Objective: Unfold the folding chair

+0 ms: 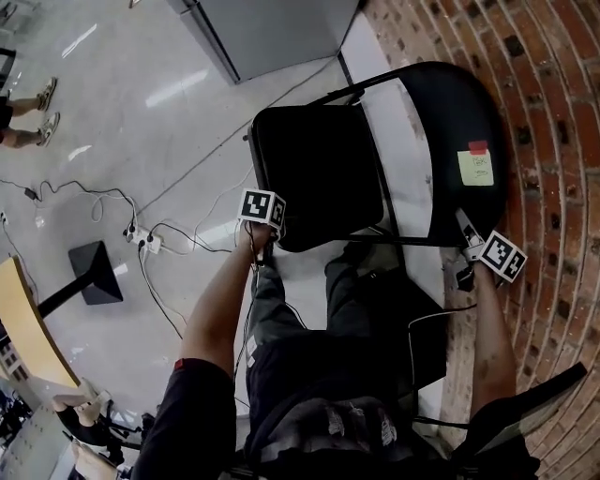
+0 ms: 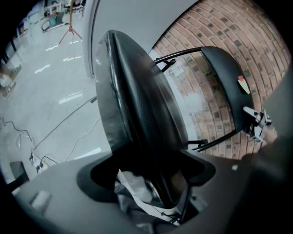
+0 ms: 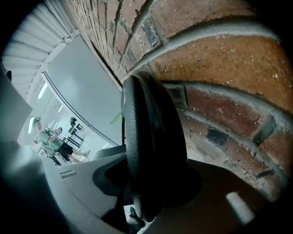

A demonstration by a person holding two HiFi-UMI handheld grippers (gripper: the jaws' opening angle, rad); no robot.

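Observation:
A black folding chair stands beside the brick wall, its padded seat (image 1: 319, 173) nearly level and its curved backrest (image 1: 459, 141) towards the wall. My left gripper (image 1: 265, 242) is shut on the seat's near edge; in the left gripper view the seat (image 2: 137, 105) runs in between the jaws of the left gripper (image 2: 151, 180). My right gripper (image 1: 466, 234) is shut on the backrest's near end. In the right gripper view the backrest's rim (image 3: 151, 137) fills the gap of the right gripper (image 3: 146, 194). The left gripper view also shows the backrest (image 2: 224, 73).
The brick wall (image 1: 553, 141) runs along the right. A grey cabinet (image 1: 272, 28) stands behind the chair. Cables and a power strip (image 1: 145, 239) lie on the floor at left, near a black stand base (image 1: 94, 272). Someone's feet (image 1: 42, 108) show at far left.

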